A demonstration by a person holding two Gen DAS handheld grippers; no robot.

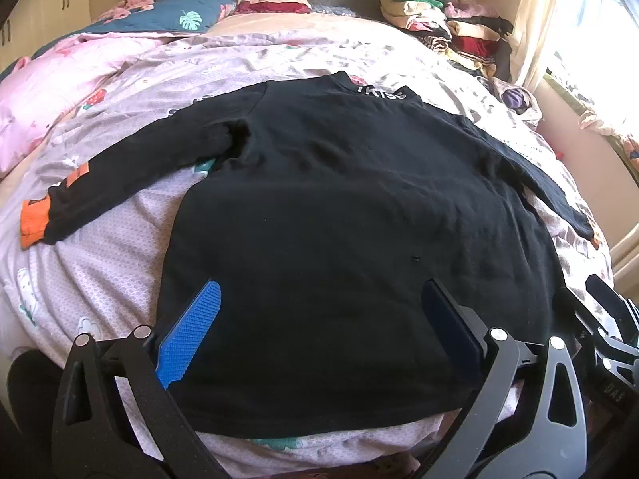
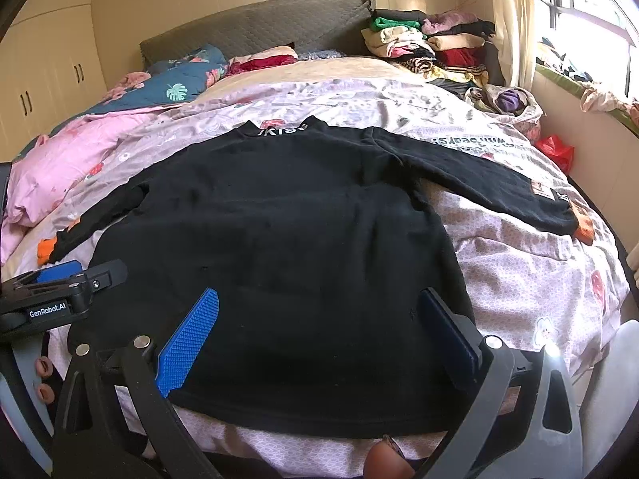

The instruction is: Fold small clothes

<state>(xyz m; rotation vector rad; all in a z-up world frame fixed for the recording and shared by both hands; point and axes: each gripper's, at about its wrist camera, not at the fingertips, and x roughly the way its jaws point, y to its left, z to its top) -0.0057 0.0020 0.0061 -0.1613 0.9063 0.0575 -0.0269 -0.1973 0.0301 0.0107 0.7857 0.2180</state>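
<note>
Your left gripper [image 1: 319, 331] had its fingers wide apart, nothing between them, hovering just above the hem end of the black shirt [image 1: 339, 207]. Same for your right gripper [image 2: 317, 333]: fingers spread, empty, over the hem on the other side. Whether either pad touched the cloth, I could not tell.

The shirt lay flat on the pink bedspread [image 2: 531, 279], hem towards you, collar [image 2: 285, 127] away, so its long axis ran straight ahead from both sets of fingers. Both sleeves were spread sideways across that axis: left sleeve [image 1: 131, 171] out to an orange cuff [image 1: 34, 219], right sleeve [image 2: 491, 183] out to its orange cuff [image 2: 583, 227].

The relation that mattered: each sleeve sat well forward and outward of the gripper on its own side. Left gripper was nearer the left sleeve, right nearer the right. My read is that no fold had been made, and the next move called for reaching forward and out to a sleeve or side edge and carrying it in over the body.

Beyond the shirt: a stack of folded clothes [image 2: 435, 48] by the headboard [image 2: 255, 24], well clear
</note>
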